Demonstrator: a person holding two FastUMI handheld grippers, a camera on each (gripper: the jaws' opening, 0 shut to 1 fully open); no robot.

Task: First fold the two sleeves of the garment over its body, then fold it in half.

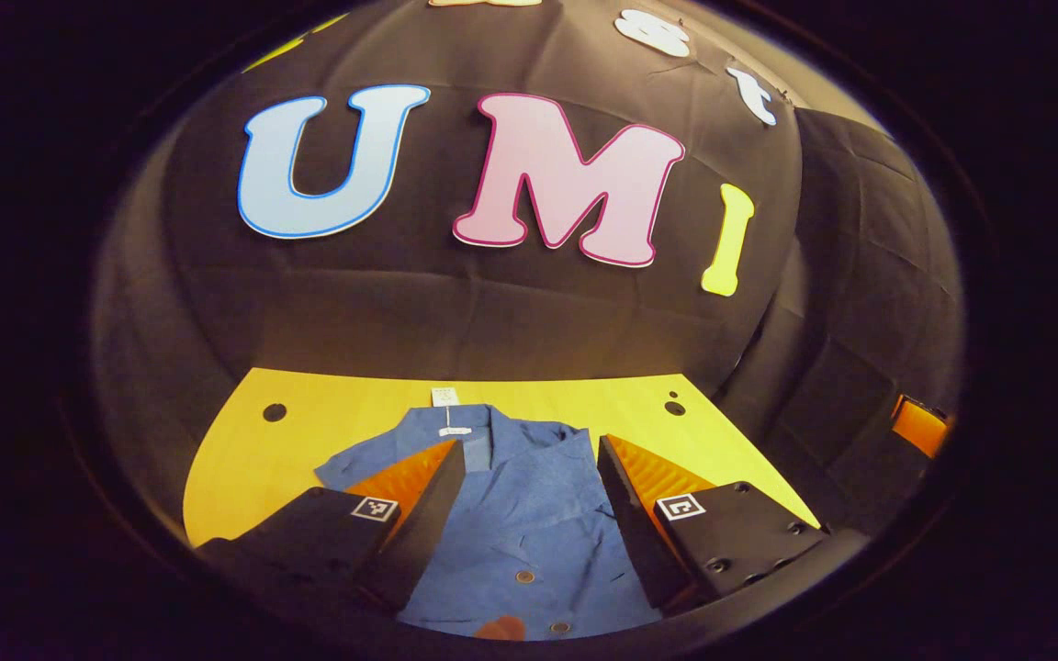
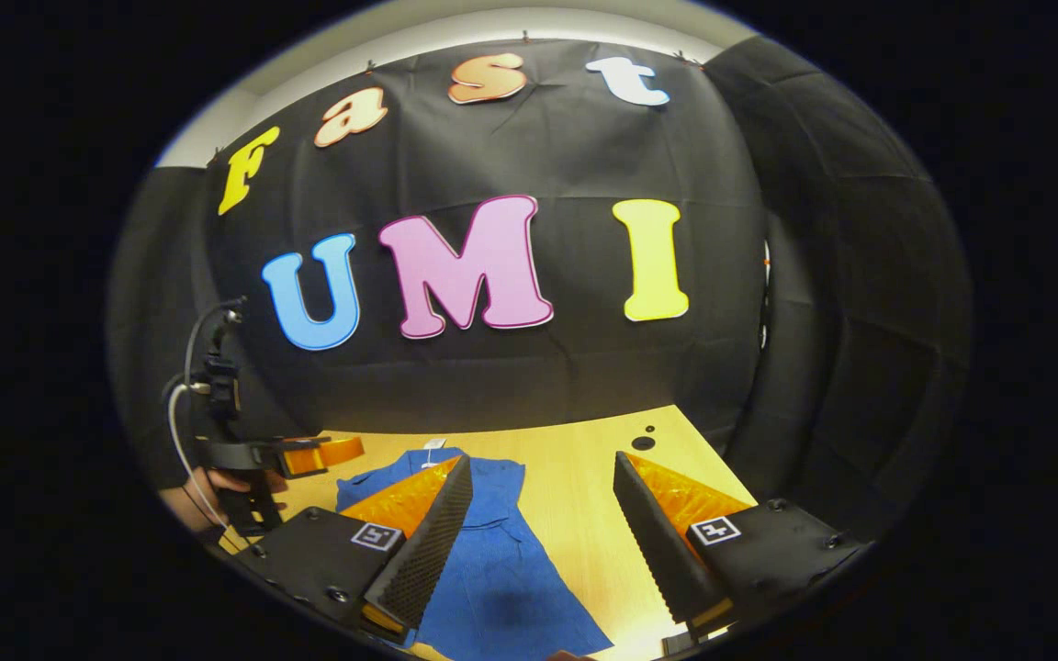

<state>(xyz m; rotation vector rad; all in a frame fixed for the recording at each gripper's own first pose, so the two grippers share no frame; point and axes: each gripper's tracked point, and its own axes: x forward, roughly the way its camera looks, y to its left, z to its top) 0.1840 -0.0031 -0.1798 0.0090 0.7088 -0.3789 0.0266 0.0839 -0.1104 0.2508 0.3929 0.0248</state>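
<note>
On wooden table, blue shirt, both tools parted

Both views above shared shirt

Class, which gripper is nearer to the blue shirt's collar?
Left, probably. The left gripper hangs open over the blue button-front shirt, facing its collar; the right gripper hangs open over the shirt's side edge.

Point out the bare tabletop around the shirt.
Bare table lies between the blue shirt and the table's right edge, and a strip between the shirt's other side and the left edge. The middle is crowded by the shirt.
</note>
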